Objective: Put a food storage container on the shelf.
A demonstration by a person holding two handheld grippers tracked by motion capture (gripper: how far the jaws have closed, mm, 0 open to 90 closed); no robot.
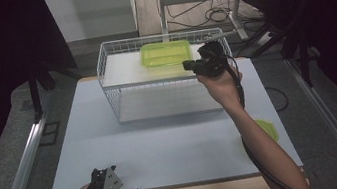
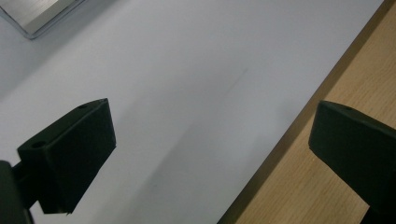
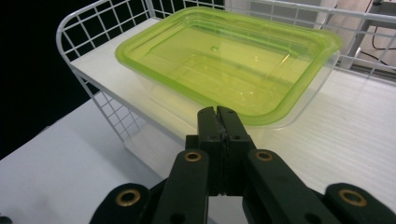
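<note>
While the green container (image 3: 224, 60) sat on the wire rack's (image 1: 120, 89) upper shelf at twelve o'clock, the right gripper (image 3: 218, 114) hovered just beside its near rim, jaws pressed together, empty. At seven o'clock, the left gripper (image 2: 210, 140) rested spread over the white mat (image 2: 187, 70).

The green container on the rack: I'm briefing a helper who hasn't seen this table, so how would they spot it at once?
Find the white wire rack at the far middle of the pale table. On its upper shelf, toward the right, sits the lime-green container, a shallow see-through rectangular tub with rounded corners and a green lid. The right tool, jaws shut, sits at its near rim.
</note>
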